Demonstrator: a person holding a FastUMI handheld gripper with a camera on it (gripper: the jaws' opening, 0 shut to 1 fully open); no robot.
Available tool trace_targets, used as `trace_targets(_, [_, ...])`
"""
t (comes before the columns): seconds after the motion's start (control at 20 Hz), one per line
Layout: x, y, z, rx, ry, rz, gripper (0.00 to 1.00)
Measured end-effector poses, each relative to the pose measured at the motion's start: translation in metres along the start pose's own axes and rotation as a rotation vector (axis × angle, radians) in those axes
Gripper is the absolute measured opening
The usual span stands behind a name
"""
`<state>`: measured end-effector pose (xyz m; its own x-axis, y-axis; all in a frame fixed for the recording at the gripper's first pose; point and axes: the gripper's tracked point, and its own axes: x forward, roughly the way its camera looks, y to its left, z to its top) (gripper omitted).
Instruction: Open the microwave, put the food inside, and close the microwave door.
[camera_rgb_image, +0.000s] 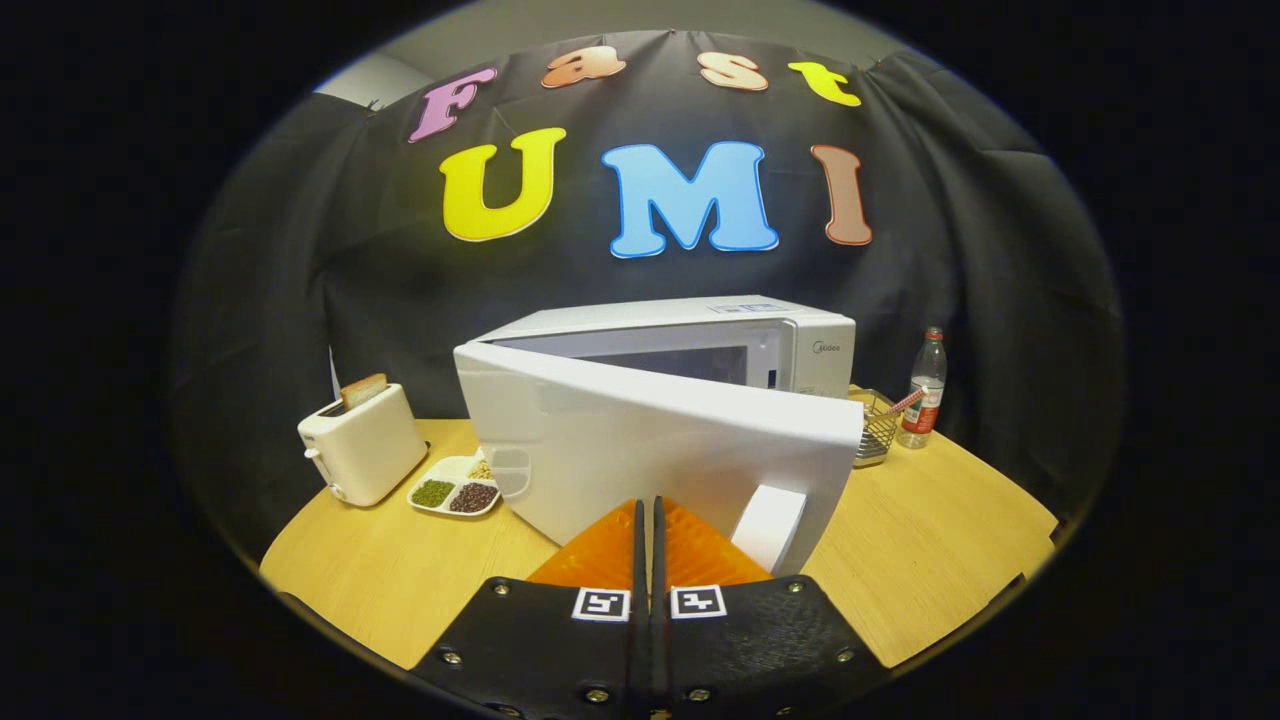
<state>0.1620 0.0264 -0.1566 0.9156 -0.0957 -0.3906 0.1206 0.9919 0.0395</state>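
Facing one half-open microwave (690, 345), the tool (648, 515) has its fingers pressed together, empty.

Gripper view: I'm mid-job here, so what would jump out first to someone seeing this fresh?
The white microwave door dominates, swung partly open right ahead of the gripper, whose fingers are closed together with nothing between them. Behind the door sits the microwave on the wooden table. Left of the door stand a toaster with bread in its slot and a divided dish of beans; a water bottle stands to the right.
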Motion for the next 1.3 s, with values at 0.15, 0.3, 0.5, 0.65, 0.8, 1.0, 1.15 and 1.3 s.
trace_targets(0.15, [0.012, -0.009, 0.005, 0.015, 0.001, -0.032, 0.01])
trace_targets(0.3, [0.027, -0.018, 0.01, 0.02, 0.001, -0.059, 0.01])
trace_targets(0.5, [0.047, -0.032, 0.018, 0.024, -0.002, -0.093, 0.01])
trace_targets(0.65, [0.062, -0.042, 0.023, 0.036, 0.0, -0.116, 0.01])
trace_targets(0.8, [0.076, -0.048, 0.026, 0.042, -0.003, -0.132, 0.01])
trace_targets(1.0, [0.093, -0.053, 0.03, 0.024, -0.005, -0.138, 0.01])
trace_targets(1.15, [0.107, -0.056, 0.035, 0.017, -0.01, -0.146, 0.01])
trace_targets(1.3, [0.12, -0.058, 0.04, 0.006, -0.017, -0.144, 0.01])
